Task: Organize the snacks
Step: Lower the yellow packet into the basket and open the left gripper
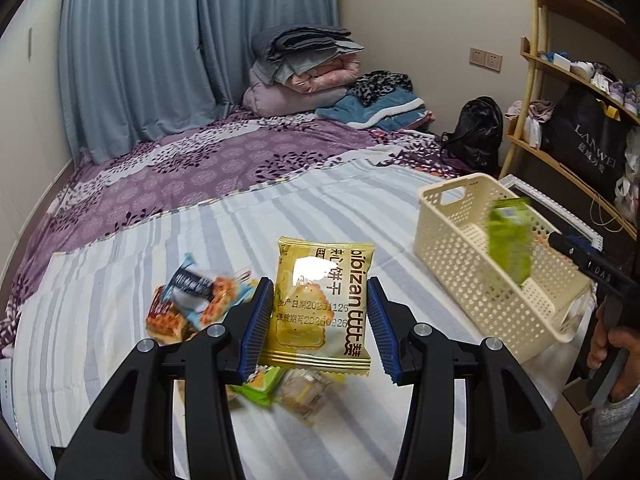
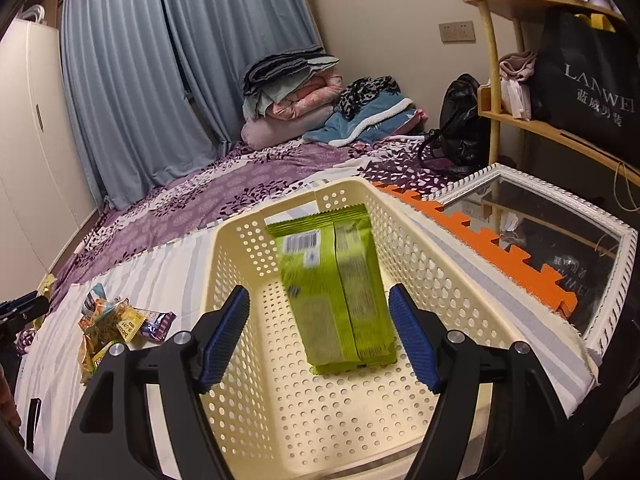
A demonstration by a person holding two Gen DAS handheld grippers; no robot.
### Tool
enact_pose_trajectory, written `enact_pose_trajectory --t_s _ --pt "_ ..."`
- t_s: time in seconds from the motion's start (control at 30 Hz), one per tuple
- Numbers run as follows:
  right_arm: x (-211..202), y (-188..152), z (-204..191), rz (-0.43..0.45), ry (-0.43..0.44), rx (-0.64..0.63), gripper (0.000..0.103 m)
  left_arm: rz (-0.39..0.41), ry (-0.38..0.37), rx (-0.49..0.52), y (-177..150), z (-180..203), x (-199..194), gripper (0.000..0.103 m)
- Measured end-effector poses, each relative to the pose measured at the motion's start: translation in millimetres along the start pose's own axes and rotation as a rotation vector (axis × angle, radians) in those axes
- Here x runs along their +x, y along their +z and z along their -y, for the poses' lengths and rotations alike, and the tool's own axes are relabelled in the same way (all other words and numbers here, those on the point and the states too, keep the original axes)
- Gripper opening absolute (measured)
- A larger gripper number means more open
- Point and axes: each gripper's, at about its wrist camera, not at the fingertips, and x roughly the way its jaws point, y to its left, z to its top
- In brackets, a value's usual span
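Snack packets numbered several on the striped sheet (image 1: 120, 272): one gold biscuit packet (image 1: 320, 304) printed "bibizan" stood between the blue pads of the left gripper (image 1: 320, 320), whose fingers clasped its two side edges, with a loose pile of wrapped snacks (image 1: 188, 304) at its 9 o'clock. One green packet (image 2: 340, 288), motion-blurred and barcode up, lay inside the single cream perforated basket (image 2: 440, 280). The right gripper (image 2: 324, 336) hung over that basket with fingers spread wide, touching nothing. One white-framed mirror (image 2: 616, 280) sat at the basket's 3 o'clock.
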Motion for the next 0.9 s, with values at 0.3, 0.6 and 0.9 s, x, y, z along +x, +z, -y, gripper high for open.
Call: enact_pose_trajectory --t_s 0.3,0.6,0.9 --pt "-25 -6 26 0.051 -0.024 0.070 0.072 0.026 -0.114 0.110 40 73 7 0.049" --pt "-49 -17 54 0.061 -0.058 0.109 0.073 -0.029 -0.279 0.189 50 156 38 0.049" --pt "-63 -22 72 0.075 -0.098 0.138 0.077 -0.073 -0.389 0.253 47 215 61 0.049"
